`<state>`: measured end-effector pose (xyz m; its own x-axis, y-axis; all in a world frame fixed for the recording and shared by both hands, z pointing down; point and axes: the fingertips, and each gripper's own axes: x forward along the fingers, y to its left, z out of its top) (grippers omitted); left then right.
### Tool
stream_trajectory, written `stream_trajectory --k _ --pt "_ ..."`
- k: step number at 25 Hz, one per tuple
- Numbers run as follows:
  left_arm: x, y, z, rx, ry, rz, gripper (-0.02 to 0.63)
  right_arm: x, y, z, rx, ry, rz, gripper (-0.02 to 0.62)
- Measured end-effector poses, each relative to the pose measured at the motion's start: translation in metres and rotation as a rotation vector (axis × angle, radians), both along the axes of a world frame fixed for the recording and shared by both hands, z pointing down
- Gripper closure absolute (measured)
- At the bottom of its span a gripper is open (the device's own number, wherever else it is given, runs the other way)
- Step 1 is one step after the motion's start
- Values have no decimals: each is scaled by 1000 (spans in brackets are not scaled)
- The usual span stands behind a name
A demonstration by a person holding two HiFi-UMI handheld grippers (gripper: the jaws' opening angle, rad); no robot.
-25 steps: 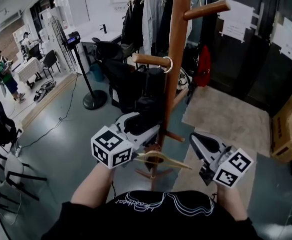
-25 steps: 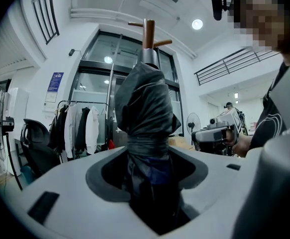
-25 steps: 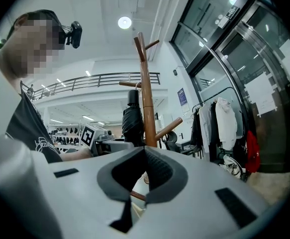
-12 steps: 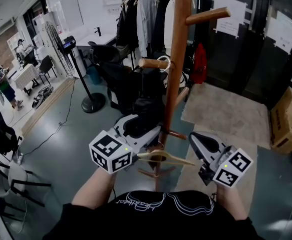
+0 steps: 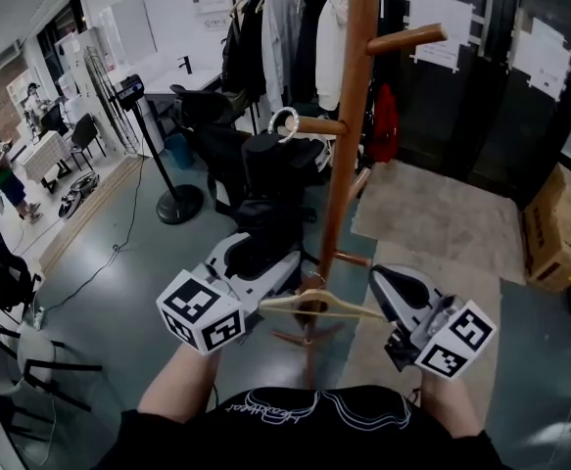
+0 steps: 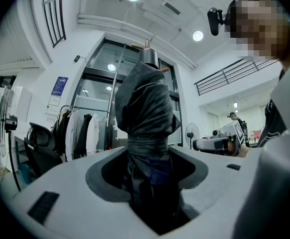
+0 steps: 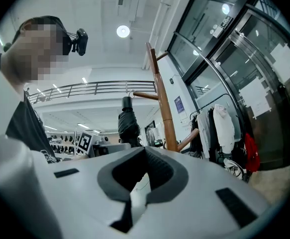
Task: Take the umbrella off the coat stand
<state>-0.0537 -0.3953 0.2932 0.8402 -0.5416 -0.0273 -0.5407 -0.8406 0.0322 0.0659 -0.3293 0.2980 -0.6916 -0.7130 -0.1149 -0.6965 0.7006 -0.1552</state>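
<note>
Change: we see the umbrella (image 5: 270, 228) higher and further left than a second ago, with its white loop (image 5: 284, 122) now out at the tip of the peg (image 5: 322, 125)
Left gripper (image 5: 263, 258): jaws clamped round the umbrella's folded black body
Right gripper (image 5: 388, 284): jaws nearly together, nothing between them
Meaning: we judge the loop almost free of the coat stand (image 5: 349, 96)

My left gripper (image 5: 268, 260) sits lower left of centre, level, jaws clamped on the umbrella (image 6: 147, 113). My right gripper (image 5: 388, 290) hovers lower right, jaws together, empty.
</note>
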Motion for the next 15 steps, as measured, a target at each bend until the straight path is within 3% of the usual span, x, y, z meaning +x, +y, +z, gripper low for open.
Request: stream_trajectory --k 15 --pt "-58 98 13 -90 71 67 385 -72 71 -6 7 -37 -14 598"
